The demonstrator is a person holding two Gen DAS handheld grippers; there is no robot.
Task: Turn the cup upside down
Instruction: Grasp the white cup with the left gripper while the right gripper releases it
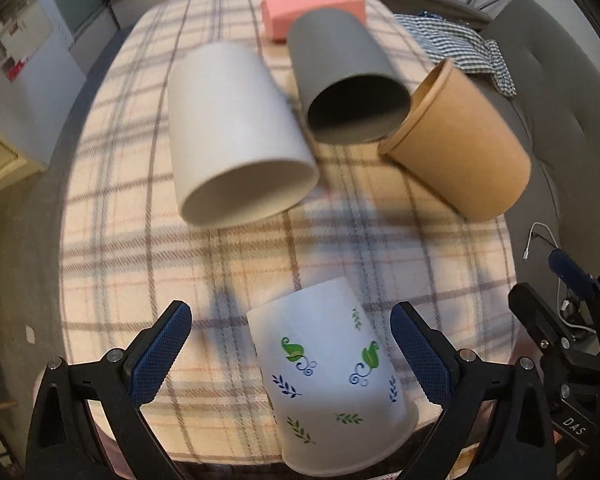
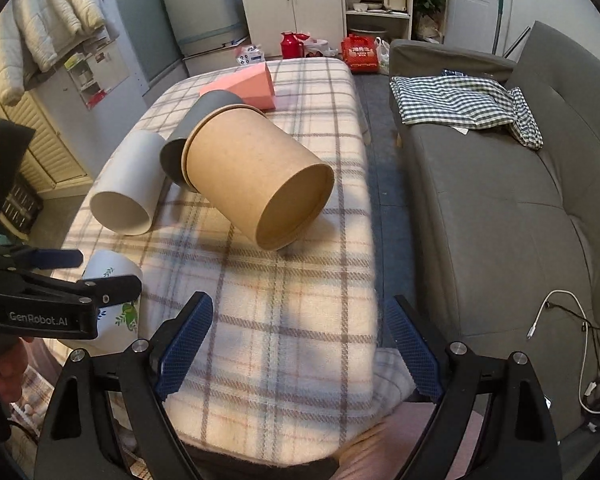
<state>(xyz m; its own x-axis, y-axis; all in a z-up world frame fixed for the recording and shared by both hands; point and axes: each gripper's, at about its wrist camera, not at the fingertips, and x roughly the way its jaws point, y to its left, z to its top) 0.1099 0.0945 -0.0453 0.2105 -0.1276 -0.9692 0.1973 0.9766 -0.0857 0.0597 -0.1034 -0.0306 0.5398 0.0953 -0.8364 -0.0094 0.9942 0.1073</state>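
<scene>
A plaid-blanketed worktop [image 2: 284, 320] fills the room beside a grey sofa [image 2: 500, 208], carrying a kraft tub [image 2: 252, 176], a white cup [image 1: 236, 136] and a grey cup [image 1: 348, 80] on their sides, all well apart from the near edge. The leaf-printed paper cup [image 1: 332, 384] sits mouth-down there between the spread, untouching fingers of the left gripper [image 1: 292, 352]. It looks light, thin and crushable, so a gentle mid-wall hold seems best; the right gripper [image 2: 300, 348], likewise spread, holds nothing over open blanket.

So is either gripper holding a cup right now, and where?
Nothing is held. The left gripper is open around the floral cup, fingers apart from it; the right gripper is open and empty.
</scene>
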